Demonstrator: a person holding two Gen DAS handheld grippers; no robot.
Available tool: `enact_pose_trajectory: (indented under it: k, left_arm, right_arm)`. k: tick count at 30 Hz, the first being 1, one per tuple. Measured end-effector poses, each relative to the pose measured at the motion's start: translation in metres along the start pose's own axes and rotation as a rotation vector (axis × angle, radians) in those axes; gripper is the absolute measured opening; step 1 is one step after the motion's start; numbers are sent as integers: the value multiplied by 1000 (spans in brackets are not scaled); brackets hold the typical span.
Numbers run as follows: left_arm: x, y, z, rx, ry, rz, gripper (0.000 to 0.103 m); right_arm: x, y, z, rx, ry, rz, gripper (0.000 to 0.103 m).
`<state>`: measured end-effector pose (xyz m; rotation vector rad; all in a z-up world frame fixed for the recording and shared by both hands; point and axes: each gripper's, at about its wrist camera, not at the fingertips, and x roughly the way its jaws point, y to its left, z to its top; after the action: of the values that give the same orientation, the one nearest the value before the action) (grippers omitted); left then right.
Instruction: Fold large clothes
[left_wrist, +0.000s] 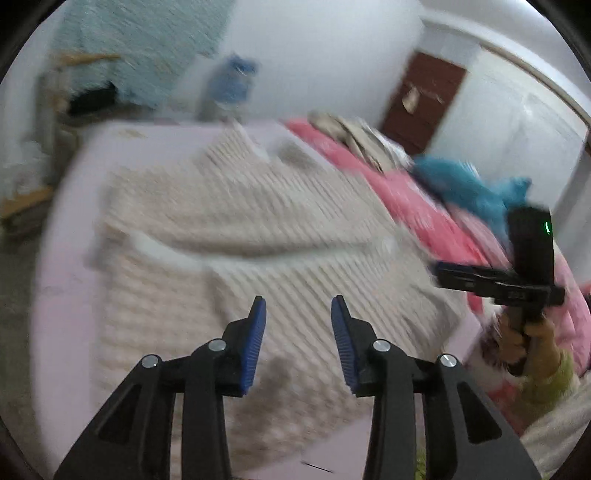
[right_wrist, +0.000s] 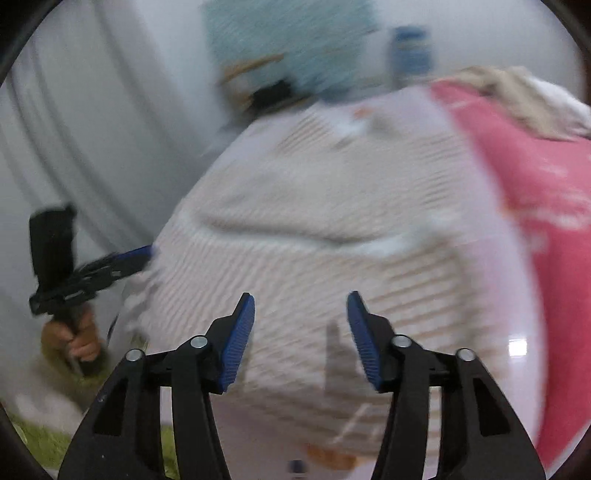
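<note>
One fold at least looks done: the sweater (left_wrist: 236, 229) lies on the bed (left_wrist: 74, 280) as a compact, roughly squared stack, with a doubled edge running across its middle. Both views are motion-blurred, so finer creases are unreadable.

Left claw (left_wrist: 298, 306): jaws parted, nothing between the blue pads, cloth visible through the gap below. Released. Right claw (right_wrist: 301, 302): same, jaws apart, empty, hanging over the near part of the sweater. Released. Neither claw touches the knit as far as the blur allows.

Position: sweater sits on the lilac sheet, its near edge close to the near edge of the bed, its far end reaching toward the far edge. Bare sheet shows along the left edge of the bed and in a narrow strip at the near edge.

Judgement: fold step just let go; remaining work likely one more halving or smoothing, or moving to another garment. A loose pile (left_wrist: 354, 136) of pale clothes lies at the far right of the bed, still unfolded.

Clearance: pink blanket (left_wrist: 417, 199) borders the sweater on the right, touching or just beside it, with a teal item (left_wrist: 469, 188) on top. Little room there. Open room is to the left and near side. Farther off: wall, a blue bottle (left_wrist: 232, 85), a pale blue hanging cloth (left_wrist: 147, 40).
</note>
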<state>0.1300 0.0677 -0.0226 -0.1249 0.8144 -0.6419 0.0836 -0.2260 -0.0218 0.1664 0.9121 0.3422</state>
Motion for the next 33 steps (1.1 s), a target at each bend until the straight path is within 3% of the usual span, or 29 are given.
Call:
enact_pose_trajectory:
  k: [2,4,8,13,17,19,23,28,31,33]
  left_arm:
    - [30,-8,-12,30,89,105,36]
    - [46,-4,-18,26,96,175,36]
    - [44,1,-10,-17,56,185,36]
    - [26,-17,-6,44,-8,115,36]
    - [29,-31,-8,78,-2,19,36]
    - [33,-43,-11,116,14,1,36]
    - [57,-57,-20,181,63,84,39]
    - [56,-47,-21,112,51,71,41]
    - [54,-44,-24,100,46,70,41]
    - [54,-43,-24,101,45,72,41]
  right_arm:
    - [36,11,-4,-34,97,-24,27]
    - [60,9,-5,-26,126,-49,28]
    - [62,5,3,5,93,-63,26]
    - [51,27,11,-61,67,-119,18]
    - [71,27,26,-64,65,-156,14]
    - [92,15,30,-18,70,-123,14]
    - [92,8,33,44,64,-91,12]
    - [44,11,24,46,1,-133,16]
    - [18,4,14,36,-21,-255,16]
    - [17,-10,4,60,10,-342,16]
